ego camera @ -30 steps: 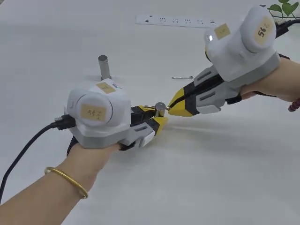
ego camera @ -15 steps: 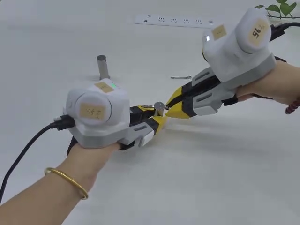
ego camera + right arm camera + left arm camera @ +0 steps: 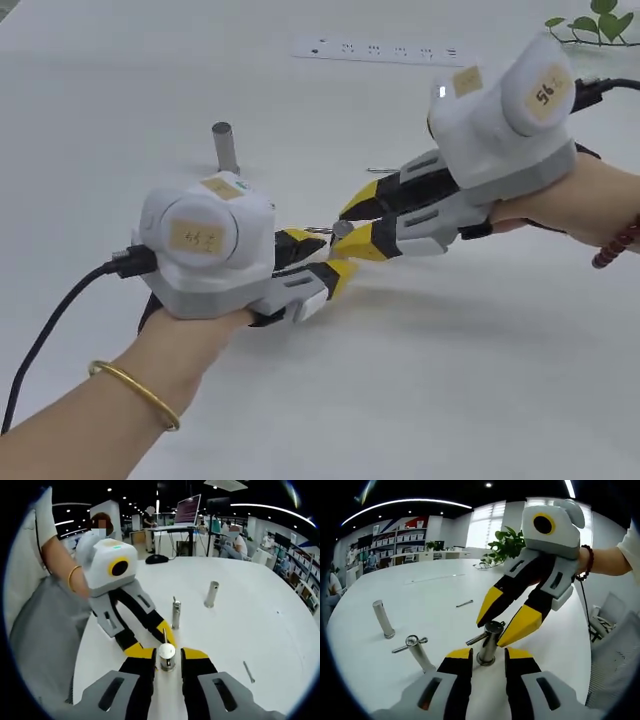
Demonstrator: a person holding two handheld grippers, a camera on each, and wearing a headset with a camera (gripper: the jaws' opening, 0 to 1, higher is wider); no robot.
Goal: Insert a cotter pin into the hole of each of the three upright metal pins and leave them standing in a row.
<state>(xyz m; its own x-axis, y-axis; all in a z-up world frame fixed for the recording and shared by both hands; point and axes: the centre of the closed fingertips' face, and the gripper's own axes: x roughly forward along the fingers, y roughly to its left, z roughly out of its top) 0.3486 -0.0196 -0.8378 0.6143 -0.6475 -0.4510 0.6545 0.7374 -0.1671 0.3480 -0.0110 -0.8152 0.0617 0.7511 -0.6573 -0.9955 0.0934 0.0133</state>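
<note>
Left gripper view: your right gripper point(image 3: 489, 634) straddles the top of the middle pin point(image 3: 487, 647), its 2 jaws apart; your left gripper point(image 3: 488, 655) flanks its base, grip unclear.

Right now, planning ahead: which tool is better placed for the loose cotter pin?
Probably right: right tool open, loose cotter pin lying nearer it; left tool flanks the metal pin.

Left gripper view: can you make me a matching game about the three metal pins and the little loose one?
Things:
1 leftmost metal pin
2 second metal pin
3 third metal pin
4 loose cotter pin

States:
A lies flat on the table
B holds a cotter pin, clear of both grippers
C stands between the jaws of the left gripper
D has nothing in it

Pairs: 1-D, 2-B, 3-C, 4-A
</note>
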